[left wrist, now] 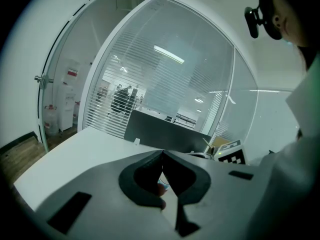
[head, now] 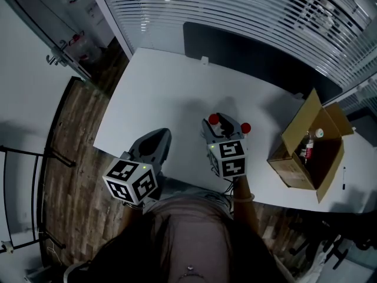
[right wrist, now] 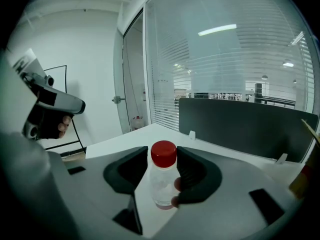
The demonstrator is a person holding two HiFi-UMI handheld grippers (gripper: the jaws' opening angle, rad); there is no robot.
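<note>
Red-capped bottle [right wrist: 162, 184] clamped in right gripper [right wrist: 163, 154] fingers; left gripper [left wrist: 162, 153] fingers together; both level.

Small clear plastic bottle [right wrist: 163, 184], red screw cap, upright, base on the white counter [right wrist: 150, 132], between the jaws of the right claw [right wrist: 162, 156], body against its right-hand pad

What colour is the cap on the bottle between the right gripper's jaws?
The cap is red, on a clear bottle; best in the right gripper view.
</note>
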